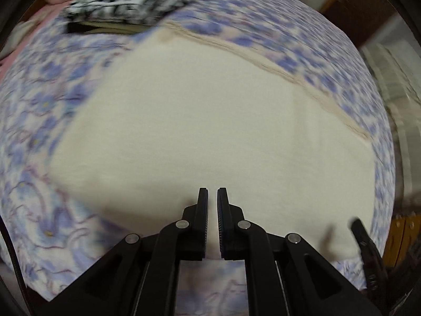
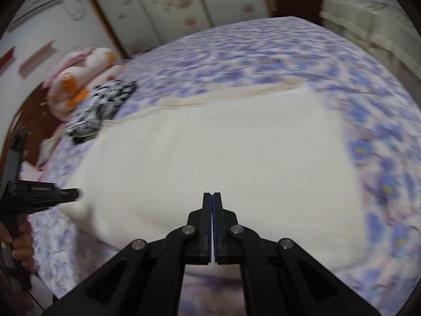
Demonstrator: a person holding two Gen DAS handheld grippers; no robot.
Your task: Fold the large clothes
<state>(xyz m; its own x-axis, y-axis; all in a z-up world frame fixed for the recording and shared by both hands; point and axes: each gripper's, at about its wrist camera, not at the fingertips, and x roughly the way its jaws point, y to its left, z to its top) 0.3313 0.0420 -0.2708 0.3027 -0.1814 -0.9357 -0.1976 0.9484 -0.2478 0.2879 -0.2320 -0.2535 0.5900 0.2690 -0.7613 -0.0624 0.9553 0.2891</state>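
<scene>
A large cream-white garment [image 1: 200,131] lies spread flat on the bed, a beige ribbed hem [image 1: 263,63] along its far edge. It also fills the middle of the right wrist view [image 2: 223,158]. My left gripper [image 1: 212,192] hangs over the garment's near edge with a narrow gap between its jaws and nothing clearly in it. My right gripper [image 2: 212,197] is shut on the garment's near edge, white cloth showing between the pads. The left gripper also shows at the left of the right wrist view [image 2: 75,194]. The right gripper shows at the lower right of the left wrist view [image 1: 355,222].
The bed has a blue-and-white floral sheet [image 2: 263,52]. A folded black-and-white patterned garment [image 2: 102,105] lies at the far left, a pink and orange plush toy [image 2: 79,79] beyond it. A wardrobe with floral doors [image 2: 168,8] stands behind the bed.
</scene>
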